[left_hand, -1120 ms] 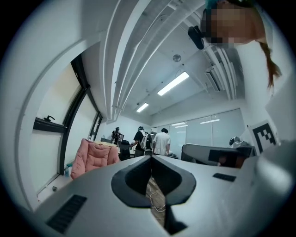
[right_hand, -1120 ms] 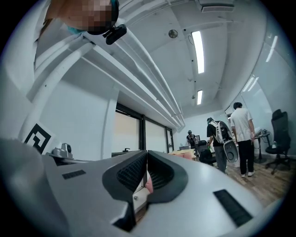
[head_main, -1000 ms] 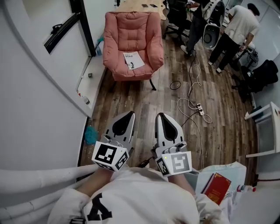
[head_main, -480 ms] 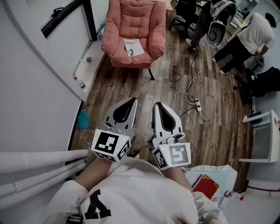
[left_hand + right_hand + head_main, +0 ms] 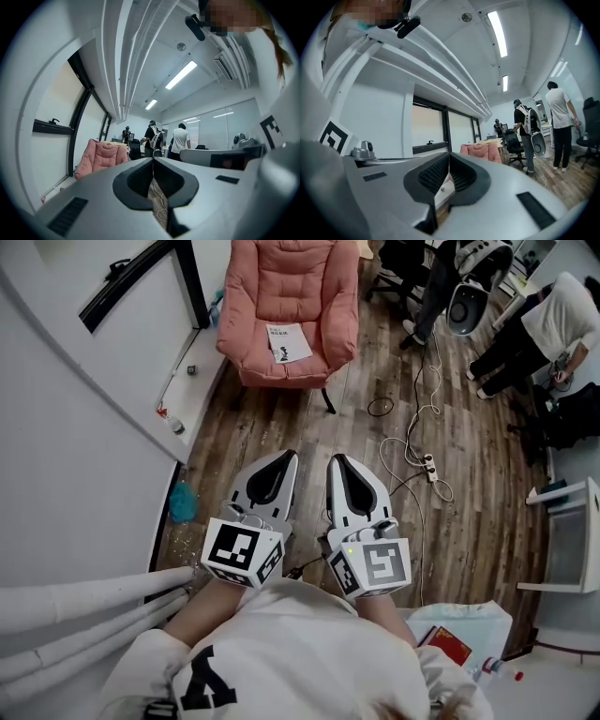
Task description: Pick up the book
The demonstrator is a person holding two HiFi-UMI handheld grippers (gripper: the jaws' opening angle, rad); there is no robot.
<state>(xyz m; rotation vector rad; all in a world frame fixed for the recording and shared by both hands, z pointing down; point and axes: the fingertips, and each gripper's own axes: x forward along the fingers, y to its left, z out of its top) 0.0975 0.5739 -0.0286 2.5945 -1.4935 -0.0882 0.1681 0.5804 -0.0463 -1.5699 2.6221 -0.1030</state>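
- Book (image 5: 288, 342): it is white and thin. It lies flat on the seat of the pink chair (image 5: 286, 287) at the top middle of the head view, well apart from both of my grippers.
- My left gripper (image 5: 283, 457) has its two fingers pressed together, and nothing is between them. In its own view the dark pads (image 5: 142, 177) meet along one thin line.
- My right gripper (image 5: 339, 461) is closed the same way and holds nothing.
- Both grippers sit side by side in the middle of the frame. They are near each other but not touching, and both point up the frame toward the chair.
- Each gripper has a marker cube (image 5: 242, 554) at its back end, just above the white shirt (image 5: 300, 652) at the bottom of the frame.
- Under the grippers I see the wood floor (image 5: 309, 427).
- A white cord (image 5: 412, 442) and a power strip (image 5: 429, 468) lie on the floor to the right of the right gripper.
- A red book (image 5: 450, 645) lies on something white in the lower right corner.
- A person in a white top (image 5: 562, 320) stands in the upper right corner, far from the chair.
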